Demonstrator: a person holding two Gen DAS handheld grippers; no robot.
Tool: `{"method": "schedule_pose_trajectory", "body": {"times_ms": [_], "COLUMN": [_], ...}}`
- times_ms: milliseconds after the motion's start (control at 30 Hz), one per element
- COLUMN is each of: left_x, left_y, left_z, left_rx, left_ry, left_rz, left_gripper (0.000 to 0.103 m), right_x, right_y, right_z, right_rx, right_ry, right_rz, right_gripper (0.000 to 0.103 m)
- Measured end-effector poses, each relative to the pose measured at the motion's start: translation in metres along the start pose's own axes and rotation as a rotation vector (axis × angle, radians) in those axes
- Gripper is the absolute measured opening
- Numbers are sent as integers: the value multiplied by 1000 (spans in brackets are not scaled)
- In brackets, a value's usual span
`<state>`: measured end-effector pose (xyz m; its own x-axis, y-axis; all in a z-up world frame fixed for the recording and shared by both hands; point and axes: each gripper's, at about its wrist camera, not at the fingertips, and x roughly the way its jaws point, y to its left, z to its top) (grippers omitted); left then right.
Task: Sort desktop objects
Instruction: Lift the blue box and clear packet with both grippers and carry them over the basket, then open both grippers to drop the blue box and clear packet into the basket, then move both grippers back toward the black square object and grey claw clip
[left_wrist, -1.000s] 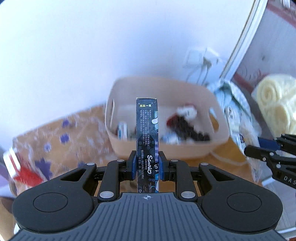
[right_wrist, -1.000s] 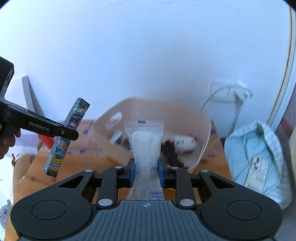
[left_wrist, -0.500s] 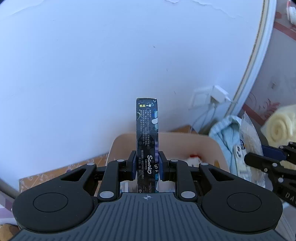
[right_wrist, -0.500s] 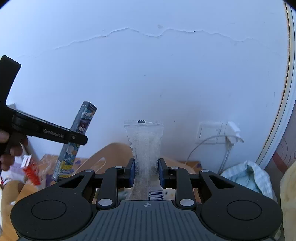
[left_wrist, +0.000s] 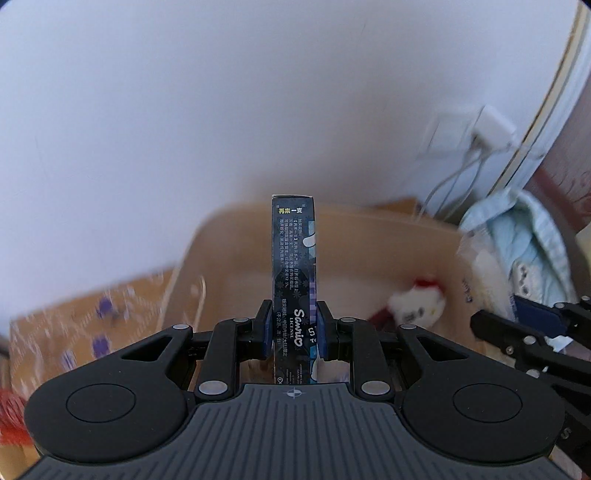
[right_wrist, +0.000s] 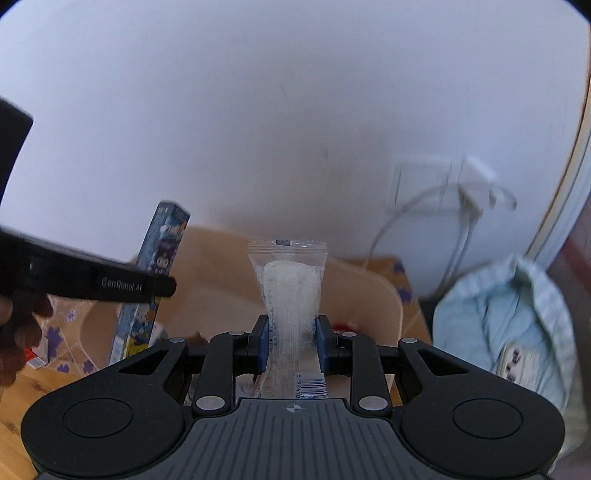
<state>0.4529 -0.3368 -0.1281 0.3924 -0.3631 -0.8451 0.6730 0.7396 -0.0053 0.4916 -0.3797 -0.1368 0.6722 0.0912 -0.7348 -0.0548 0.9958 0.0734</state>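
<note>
A dark Sanrio box (left_wrist: 293, 280) is pinched upright by the left gripper (left_wrist: 293, 330), while a clear snack packet (right_wrist: 290, 295) is clamped by the right gripper (right_wrist: 290, 345), both held above the beige bin (left_wrist: 369, 236).

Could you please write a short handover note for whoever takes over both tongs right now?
Left tongs: shut on the Sanrio box, held upright.
Right tongs: shut on the clear snack packet, also upright.
Both are held in the air on the near side of the beige bin, by the wall.
Done: a small white plush and other items, too blurred to name, already lie in the bin.
Left: probably lower each item into the bin and release.
</note>
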Motion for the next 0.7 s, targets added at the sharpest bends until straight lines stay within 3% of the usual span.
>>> {"method": "schedule_pose_trajectory", "body": {"times_ms": [233,300,333,400,433,467,600,700], "left_x": [14,14,13,10,6,3,-22,-49], "left_y": [3,6,8,10,10,12,23,31], "left_z": [-11,-12,-13,-14,-15,-16,-25,-35], "left_rx": [22,19,12,-4,-7,-9,-8,24], "left_ry": [32,31,26,2,-8,-13,-43,-79], "left_rz": [22,0,-10,-24,-29,-34,-50,-54], "left_gripper": [25,42,47,58,59,59,64,65], "right_x": [28,30,30,27,22,9,-9,-29], "right_y": [9,11,12,14,16,25,26,30], "right_z": [-10,-13,-15,-17,-18,-20,-19,-20], "right_rx": [-37,-40,-40,-45,-49,-53,-59,-45], "right_ry": [88,107,110,95,87,76,35,-6], "right_rz": [-27,-34,-37,-42,-48,-50,-37,-13], "right_gripper": [25,26,37,47,62,68,78,95]}}
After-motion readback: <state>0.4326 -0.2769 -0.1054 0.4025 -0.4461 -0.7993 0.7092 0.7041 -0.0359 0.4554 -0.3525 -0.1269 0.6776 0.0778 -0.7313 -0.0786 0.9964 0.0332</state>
